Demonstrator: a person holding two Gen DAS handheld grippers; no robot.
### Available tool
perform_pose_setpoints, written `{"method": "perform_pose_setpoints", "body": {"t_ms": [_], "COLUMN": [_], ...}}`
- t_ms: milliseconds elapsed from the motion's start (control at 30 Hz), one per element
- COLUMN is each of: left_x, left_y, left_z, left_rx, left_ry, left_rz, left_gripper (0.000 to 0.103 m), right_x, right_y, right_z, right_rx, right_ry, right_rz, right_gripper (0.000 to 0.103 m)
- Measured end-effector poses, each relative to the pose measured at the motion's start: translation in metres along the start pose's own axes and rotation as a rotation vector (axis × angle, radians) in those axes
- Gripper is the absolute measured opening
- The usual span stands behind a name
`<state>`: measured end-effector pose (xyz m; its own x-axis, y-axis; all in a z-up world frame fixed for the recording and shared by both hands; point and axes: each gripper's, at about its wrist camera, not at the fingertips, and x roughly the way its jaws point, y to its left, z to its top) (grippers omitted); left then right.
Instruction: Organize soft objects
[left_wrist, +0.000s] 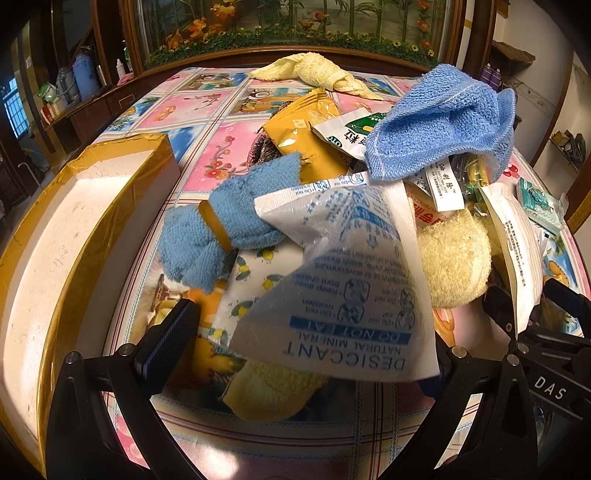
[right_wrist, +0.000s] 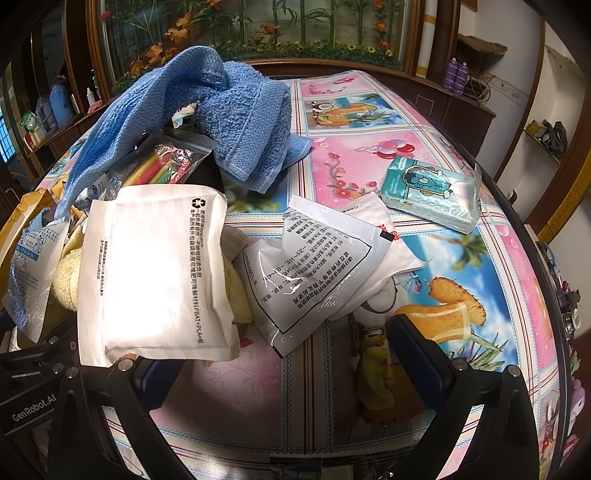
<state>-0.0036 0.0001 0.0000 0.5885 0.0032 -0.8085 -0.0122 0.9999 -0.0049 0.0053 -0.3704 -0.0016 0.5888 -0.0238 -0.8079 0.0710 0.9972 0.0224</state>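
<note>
We count two blue towels, one desiccant bag, one tissue pack and one box.

- A bench covered in glossy pink-and-blue fruit-print oilcloth carries everything.
- A white foam box edged in tan tape sits along its left edge.
- A pale yellow terry cloth lies by the far edge.
- A teal plastic-wrapped tissue pack lies near the right edge.
- Grey and white printed sachets lie mid-bench.
</note>
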Motion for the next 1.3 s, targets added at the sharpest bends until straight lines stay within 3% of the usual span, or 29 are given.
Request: {"method": "perform_pose_setpoints", "body": {"t_ms": [167, 367, 433, 500, 567, 733, 767, 833, 967, 1000, 1133, 1300], "left_x": [-0.012, -0.017, -0.021, -0.036, -0.055, -0.105, -0.112, -0.124, -0.131, -0.129, -0.115, -0.104], "left_y": [-0.009, -0.008, -0.005, 0.008, 0.024, 0.065, 0.073, 0.083, 0.076, 0.072, 0.056, 0.053], "left_z": [-0.02, -0.022, -0.025, -0.032, -0.037, -0.038, -0.039, -0.041, -0.047, -0.048, -0.049, -0.038], "left_rx": [0.052, 0.076, 0.092, 0.037, 0.006, -0.002, 0.0, 0.017, 0.095, 0.108, 0.121, 0.118], "left_ry": [0.005, 0.047, 0.07, 0.066, 0.036, -0.12, -0.139, -0.165, -0.168, -0.157, -0.12, -0.095], "left_rz": [-0.033, -0.054, -0.084, -0.178, -0.26, -0.268, -0.264, -0.247, -0.279, -0.288, -0.309, -0.3], "left_gripper": [0.103, 0.103, 0.102, 0.099, 0.098, 0.098, 0.098, 0.098, 0.098, 0.098, 0.098, 0.098], "right_x": [-0.001, -0.003, -0.009, -0.015, -0.02, -0.026, -0.029, -0.054, -0.128, -0.133, -0.107, -0.077], "right_y": [0.0, 0.003, 0.005, 0.003, 0.001, -0.011, -0.015, -0.028, -0.055, -0.06, -0.057, -0.038], "right_z": [0.0, -0.003, -0.008, -0.018, -0.024, -0.027, -0.025, -0.02, -0.024, -0.023, -0.013, -0.006], "right_rx": [-0.001, 0.001, -0.011, 0.01, -0.036, -0.069, -0.057, -0.019, 0.023, 0.026, -0.004, -0.074], "right_ry": [0.0, 0.011, 0.05, 0.066, 0.068, 0.082, 0.092, 0.011, -0.297, -0.313, -0.142, -0.084], "right_rz": [-0.001, 0.003, 0.013, -0.004, 0.022, 0.054, 0.078, 0.138, 0.203, 0.214, 0.211, 0.187], "right_gripper": [0.103, 0.103, 0.103, 0.103, 0.103, 0.102, 0.098, 0.096, 0.1, 0.101, 0.101, 0.1]}}
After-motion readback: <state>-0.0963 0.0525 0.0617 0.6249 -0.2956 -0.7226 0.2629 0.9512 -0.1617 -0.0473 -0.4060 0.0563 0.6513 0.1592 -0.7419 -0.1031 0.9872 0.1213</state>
